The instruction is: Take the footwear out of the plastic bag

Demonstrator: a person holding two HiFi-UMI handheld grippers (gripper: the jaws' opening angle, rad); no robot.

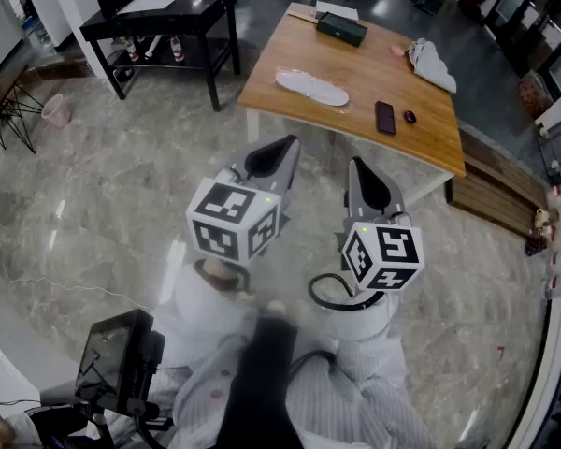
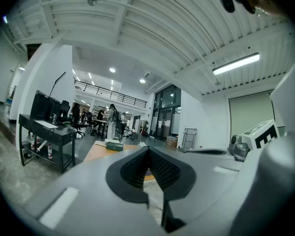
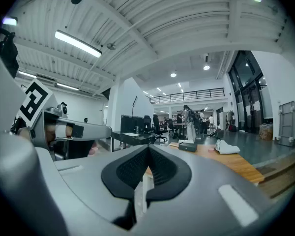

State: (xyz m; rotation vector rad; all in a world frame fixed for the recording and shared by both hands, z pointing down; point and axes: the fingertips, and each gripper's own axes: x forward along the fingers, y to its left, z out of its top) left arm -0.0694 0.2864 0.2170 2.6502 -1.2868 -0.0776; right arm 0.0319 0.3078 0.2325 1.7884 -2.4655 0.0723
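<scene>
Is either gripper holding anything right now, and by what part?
Nothing is held. The left gripper and right gripper are both shut and empty; the plastic bag lies on the table, away from both.

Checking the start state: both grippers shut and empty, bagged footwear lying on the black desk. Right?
No: the head view shows the bagged footwear lying on the wooden table. As stated, the left gripper and right gripper are shut and empty.
</scene>
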